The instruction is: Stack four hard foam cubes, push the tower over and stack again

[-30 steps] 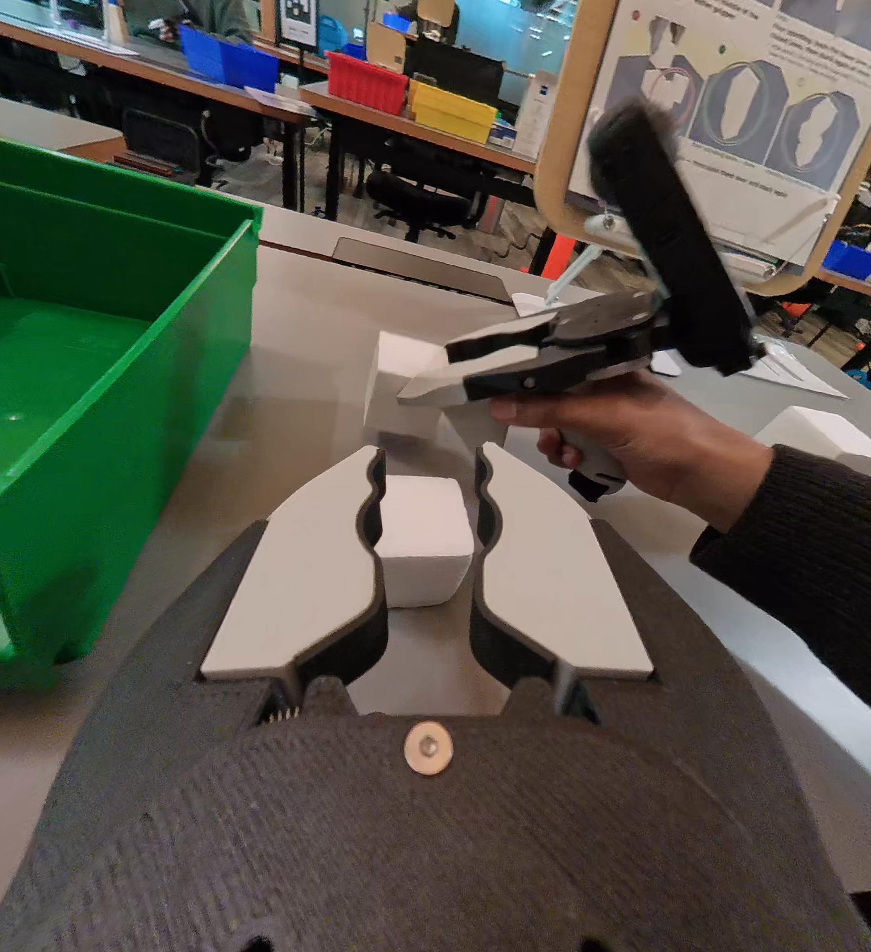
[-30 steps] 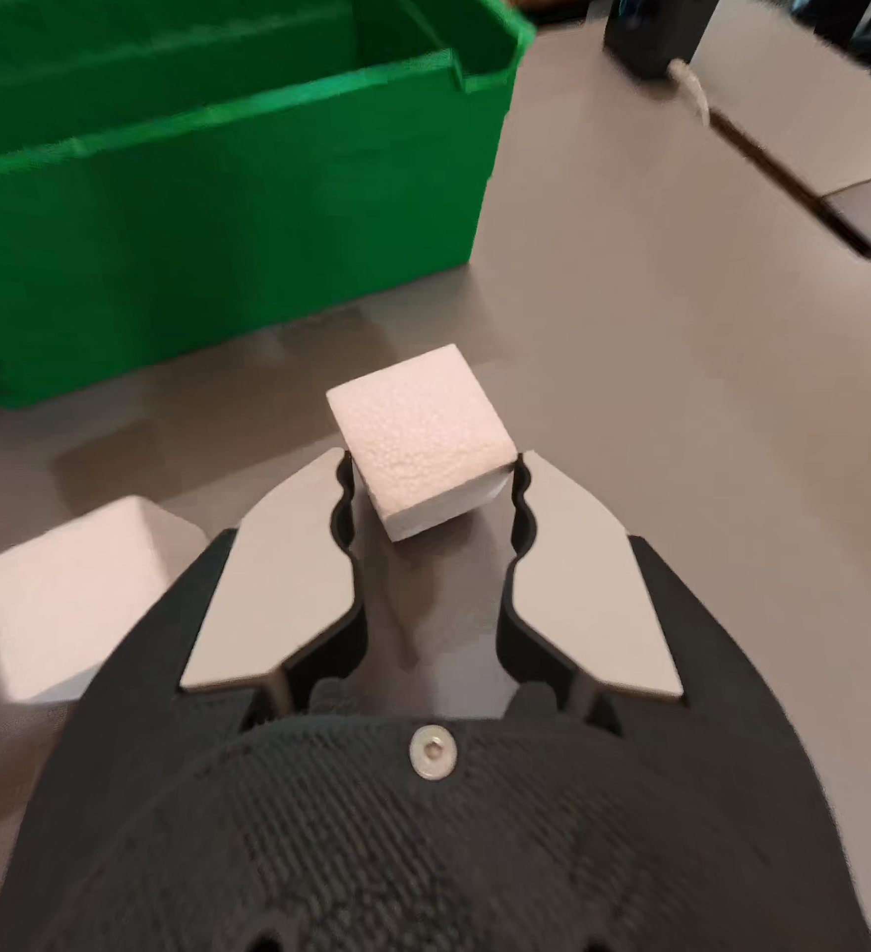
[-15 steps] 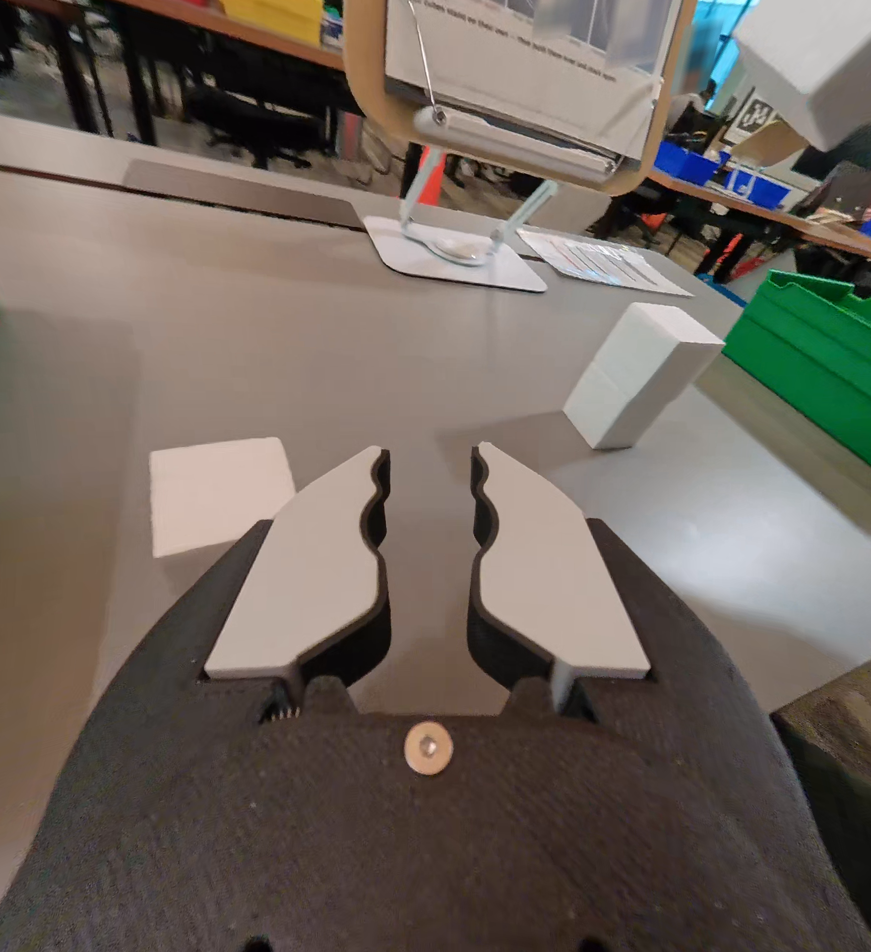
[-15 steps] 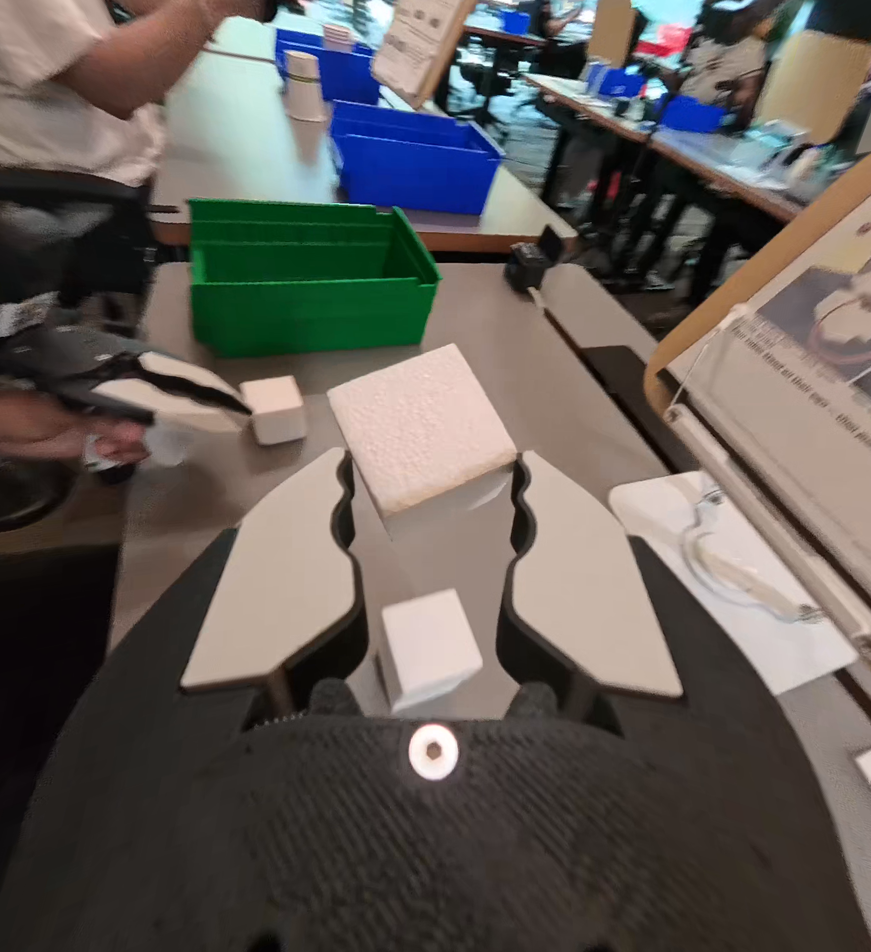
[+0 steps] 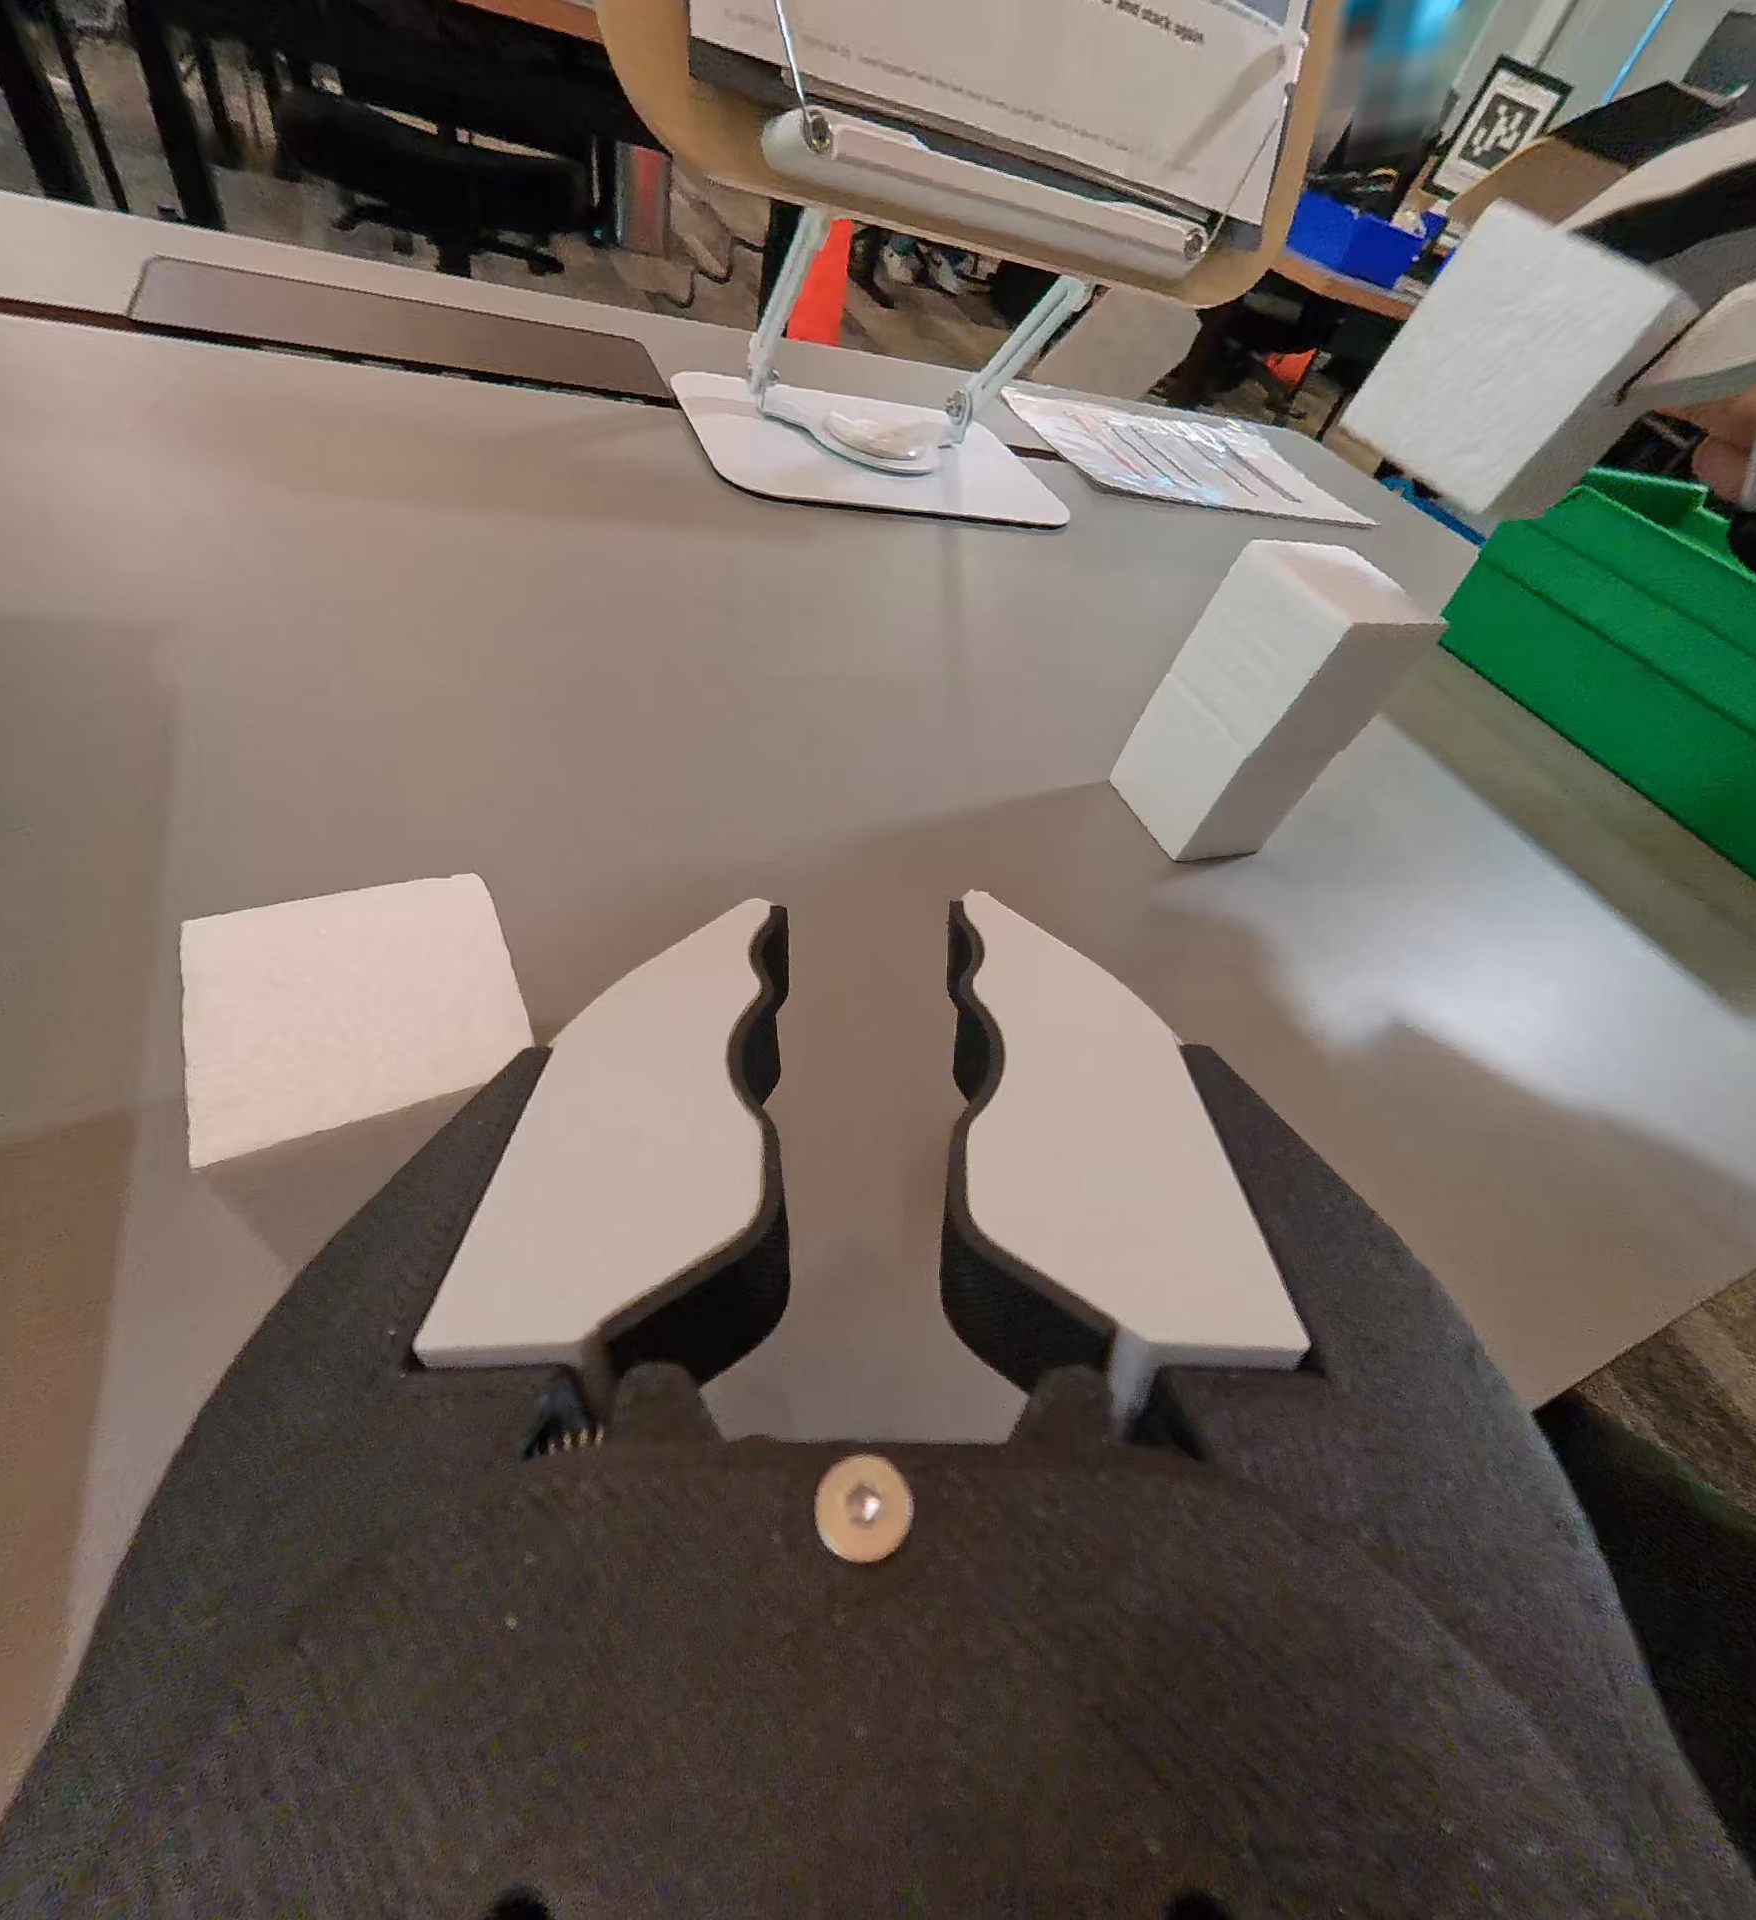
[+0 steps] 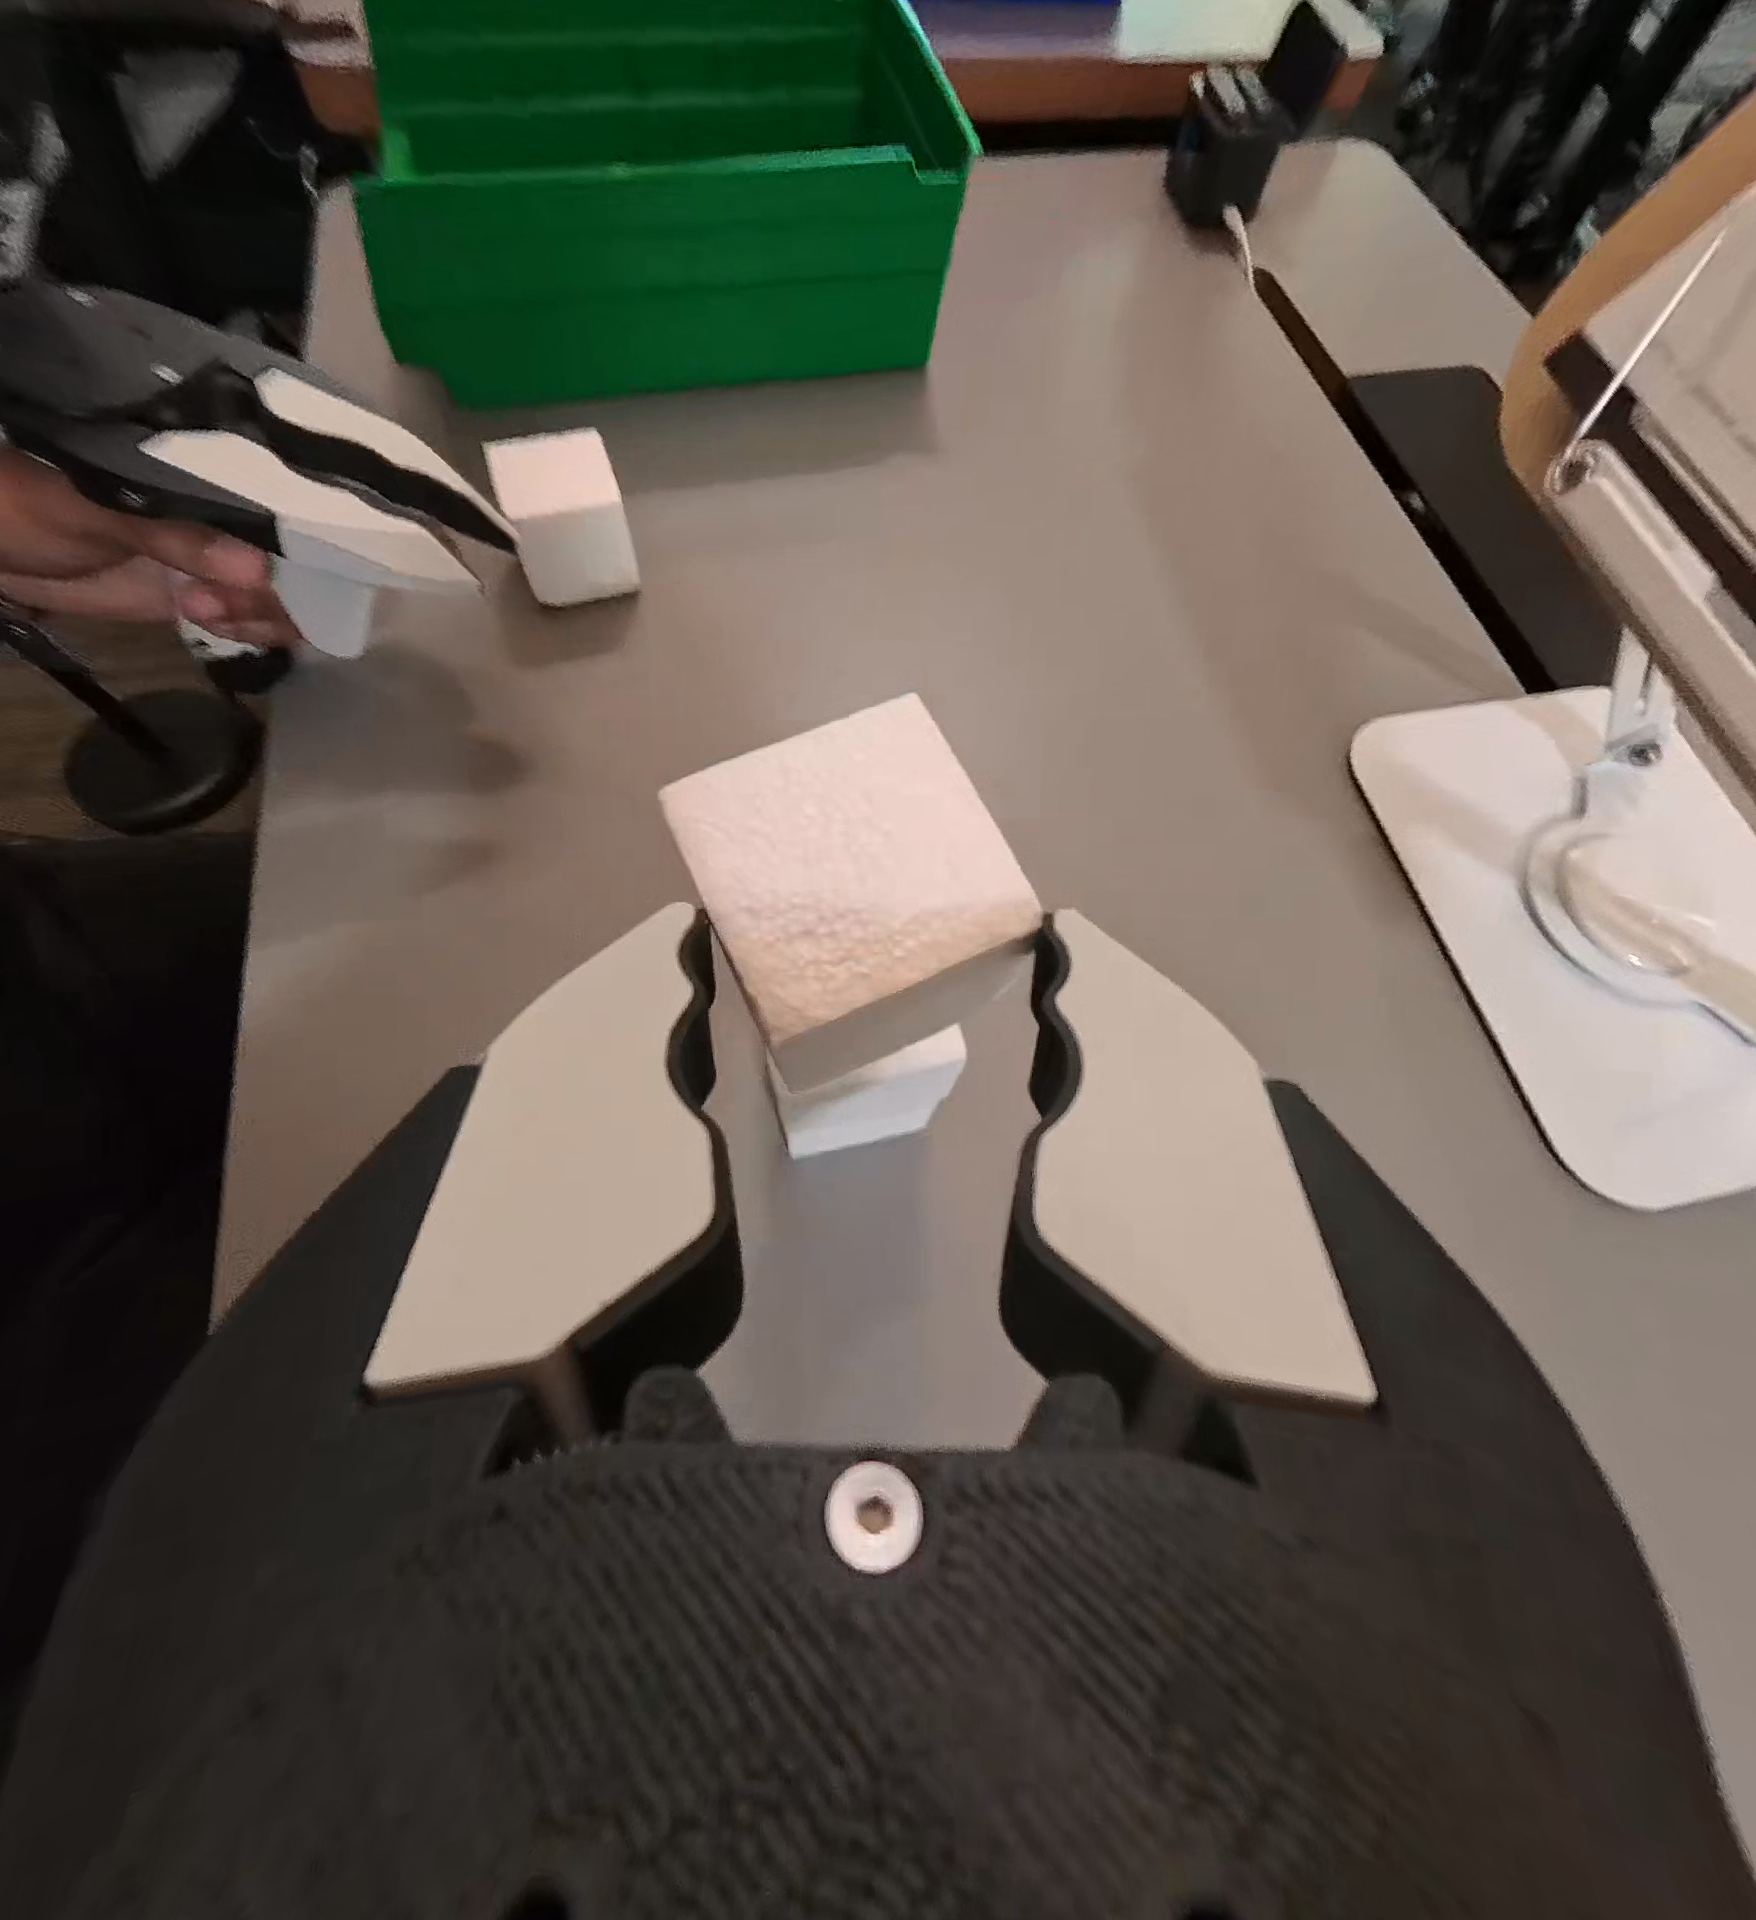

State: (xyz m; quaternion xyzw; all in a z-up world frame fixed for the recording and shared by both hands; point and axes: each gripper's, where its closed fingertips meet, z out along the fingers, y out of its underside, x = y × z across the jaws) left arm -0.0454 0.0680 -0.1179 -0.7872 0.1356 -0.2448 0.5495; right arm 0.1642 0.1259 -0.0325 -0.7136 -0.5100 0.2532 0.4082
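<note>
The right gripper (image 6: 869,935) has its two fingers pressed against the sides of a white foam cube (image 6: 848,883) and carries it in the air above the grey table (image 6: 1061,540). It grips the cube near its lower edge, so the pebbled top face tilts up toward the camera. Straight beneath it a foam block (image 6: 869,1101) lies on the table, mostly hidden by the cube.

The left gripper (image 5: 863,935) is empty, its fingers a narrow way apart with only bare tabletop between them. It hangs low over the table. A small foam cube (image 5: 344,1008) sits just beside its left finger; whether they touch I cannot say, since the finger covers the cube's near corner.

A green bin (image 6: 656,197) stands at the far end of the table, behind that small cube. A second green bin (image 5: 1674,696) lies at the other side. A tilted document stand (image 5: 874,457), holding a printed sheet, rests on its white base by the table's edge.
</note>
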